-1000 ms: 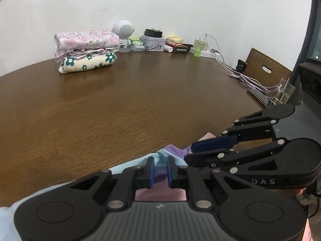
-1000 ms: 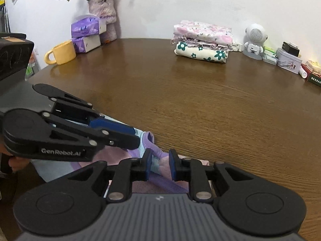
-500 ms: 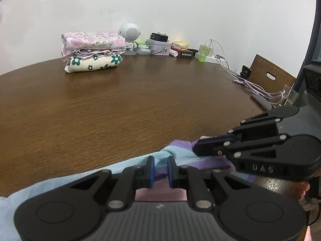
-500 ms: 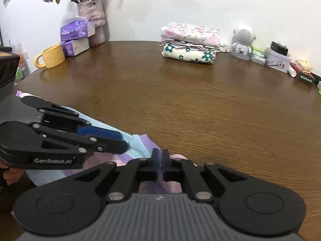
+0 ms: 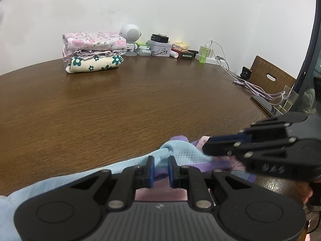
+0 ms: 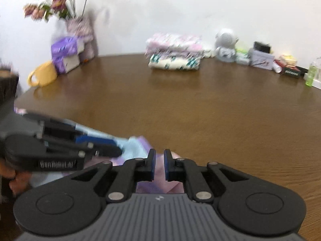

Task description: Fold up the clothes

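Opening the right gripper [image 6: 158, 155] again after a full pinch moments back, with the garment [image 5: 181, 153] lying slack between its jaws. Keeping the left gripper [image 5: 159, 160] clamped on the blue fold at the table's [image 5: 140, 100] near edge. Probably re-gripping before folding.

Worktop [image 5: 124, 108]: brown wood grain, slight sheen. Garment [image 5: 186, 154] at lower centre: light-blue perforated mesh cloth, purple trim. Left tongs [image 5: 160, 169]: matt black plastic, blue pads, metal pivot pins. Folded stack [image 5: 94, 51] upper left: soft floral cotton cloth.
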Demonstrator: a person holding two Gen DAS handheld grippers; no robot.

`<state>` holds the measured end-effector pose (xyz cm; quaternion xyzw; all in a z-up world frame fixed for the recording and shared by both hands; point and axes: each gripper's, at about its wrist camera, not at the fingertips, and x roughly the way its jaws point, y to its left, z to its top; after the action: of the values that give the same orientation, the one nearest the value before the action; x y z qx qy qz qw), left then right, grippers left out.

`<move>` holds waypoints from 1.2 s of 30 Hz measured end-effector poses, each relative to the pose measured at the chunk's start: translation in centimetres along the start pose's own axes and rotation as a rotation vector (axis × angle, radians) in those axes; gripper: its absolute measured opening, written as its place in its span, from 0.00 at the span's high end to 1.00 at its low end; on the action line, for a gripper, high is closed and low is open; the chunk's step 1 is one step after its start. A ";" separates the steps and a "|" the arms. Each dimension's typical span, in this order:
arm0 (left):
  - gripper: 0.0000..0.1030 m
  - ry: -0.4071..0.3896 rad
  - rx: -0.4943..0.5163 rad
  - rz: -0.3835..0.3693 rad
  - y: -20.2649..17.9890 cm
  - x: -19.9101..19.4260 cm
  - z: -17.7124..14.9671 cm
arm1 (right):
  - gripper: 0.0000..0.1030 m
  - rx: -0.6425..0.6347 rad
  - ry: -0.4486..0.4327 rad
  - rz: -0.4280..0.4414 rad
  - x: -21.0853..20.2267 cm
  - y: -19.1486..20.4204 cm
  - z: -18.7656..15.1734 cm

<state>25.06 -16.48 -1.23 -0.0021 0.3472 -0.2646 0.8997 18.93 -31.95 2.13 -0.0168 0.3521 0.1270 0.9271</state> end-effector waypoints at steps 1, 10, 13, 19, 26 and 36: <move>0.86 -0.001 -0.001 0.001 0.0 0.0 0.0 | 0.93 -0.011 0.010 -0.018 0.3 0.2 -0.2; 0.86 -0.006 -0.005 0.007 -0.1 -0.1 -0.2 | 0.92 0.082 -0.038 -0.096 -0.7 -1.0 -1.0; 0.86 -0.008 -0.005 0.010 -0.2 -0.2 -0.2 | 0.90 0.108 -0.083 -0.071 -1.1 -1.2 -0.8; 0.85 -0.011 -0.004 0.014 -0.3 -0.3 -0.3 | 0.89 0.032 -0.022 -0.033 0.7 -0.1 -1.3; 0.80 -0.011 -0.026 0.010 -0.1 -0.6 -0.3 | 0.87 0.143 -0.069 -0.072 -1.3 -1.7 -1.9; 0.71 0.015 0.059 -0.135 -2.8 -3.9 -1.4 | 0.69 0.235 -0.133 -0.117 -6.6 -1.8 -5.6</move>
<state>20.44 -16.80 0.66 0.0032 0.3448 -0.3349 0.8769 10.99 -35.84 2.22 0.0799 0.3006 0.0314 0.9499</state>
